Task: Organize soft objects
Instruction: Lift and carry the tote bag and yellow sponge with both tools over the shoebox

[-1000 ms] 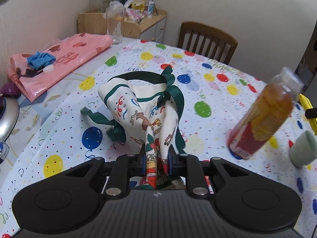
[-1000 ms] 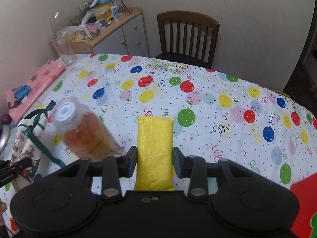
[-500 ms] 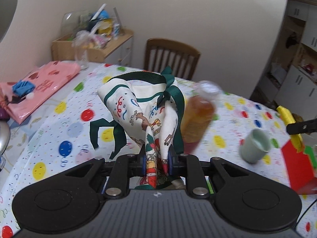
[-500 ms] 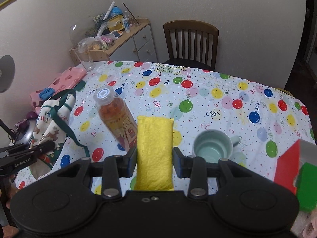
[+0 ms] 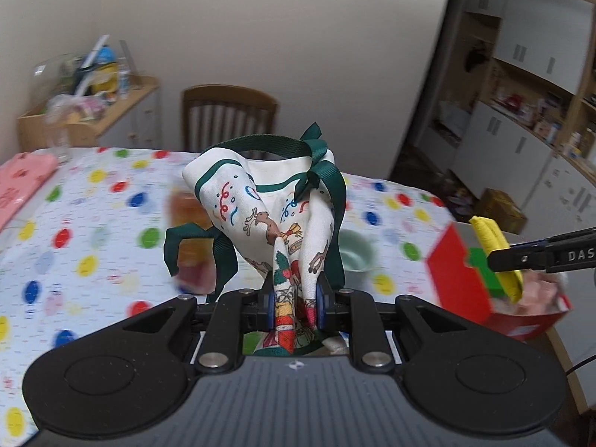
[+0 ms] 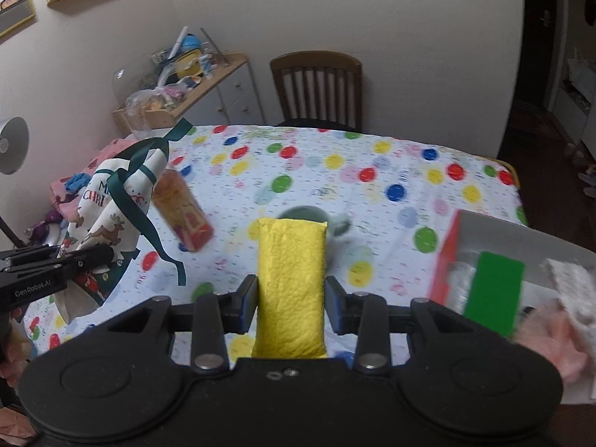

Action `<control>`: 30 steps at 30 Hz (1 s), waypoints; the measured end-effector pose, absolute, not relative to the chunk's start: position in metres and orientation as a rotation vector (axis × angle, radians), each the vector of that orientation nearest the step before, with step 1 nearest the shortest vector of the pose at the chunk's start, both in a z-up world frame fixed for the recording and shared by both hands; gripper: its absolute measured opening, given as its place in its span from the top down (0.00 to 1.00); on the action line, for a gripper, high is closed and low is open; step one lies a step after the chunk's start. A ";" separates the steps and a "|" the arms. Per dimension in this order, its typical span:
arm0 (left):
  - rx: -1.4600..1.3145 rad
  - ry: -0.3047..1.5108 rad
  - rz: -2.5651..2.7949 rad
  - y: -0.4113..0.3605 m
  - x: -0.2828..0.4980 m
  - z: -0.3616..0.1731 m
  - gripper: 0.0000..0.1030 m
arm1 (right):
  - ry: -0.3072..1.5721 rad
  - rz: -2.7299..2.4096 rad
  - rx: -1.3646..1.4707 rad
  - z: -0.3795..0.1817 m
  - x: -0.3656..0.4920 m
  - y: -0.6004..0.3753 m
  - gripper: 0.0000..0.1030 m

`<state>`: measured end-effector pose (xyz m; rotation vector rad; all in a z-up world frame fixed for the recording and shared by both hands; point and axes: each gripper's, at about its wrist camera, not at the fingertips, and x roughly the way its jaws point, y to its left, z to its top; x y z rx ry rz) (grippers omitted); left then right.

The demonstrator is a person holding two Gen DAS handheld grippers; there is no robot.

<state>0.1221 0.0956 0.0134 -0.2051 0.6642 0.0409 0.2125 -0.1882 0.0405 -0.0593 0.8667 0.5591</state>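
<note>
- Both grippers have swung rightward across the table [image 6: 372,186] since a second ago: the red box [image 5: 458,275], out of sight then, now fills the 3 o'clock edge of each wrist view, and the bottle [image 6: 182,212] has slid toward 9 o'clock.
- Left gripper [image 5: 294,298]: its fingers are clamped on the bunched lower end of the Christmas-print cloth [image 5: 260,201], which stands up above them at 12 o'clock, clear of the table, its green ribbon [image 5: 331,205] looping down both sides.
- Right gripper [image 6: 292,298]: its fingers squeeze the yellow sponge [image 6: 292,279] from both sides; the sponge sticks forward toward 12 o'clock, also off the table.
- In the left view the sponge shows at 3 o'clock, over the red box.
- Inside the box lie a green piece [image 6: 491,294] and pink and white soft things [image 6: 558,320].
- A pale green mug [image 6: 335,219] stands on the table just behind the sponge, blurred; the bottle leans at its 9 o'clock.
- A wooden chair [image 6: 316,89] stands at the far edge.
</note>
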 end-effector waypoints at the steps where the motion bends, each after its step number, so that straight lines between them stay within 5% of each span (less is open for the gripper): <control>1: -0.203 0.666 0.023 0.085 0.125 0.014 0.82 | 0.866 0.550 -0.056 0.040 0.211 -0.201 0.65; 30: -0.033 0.765 -0.344 -0.188 0.247 0.005 0.82 | 0.871 0.259 0.075 -0.001 0.242 -0.429 0.65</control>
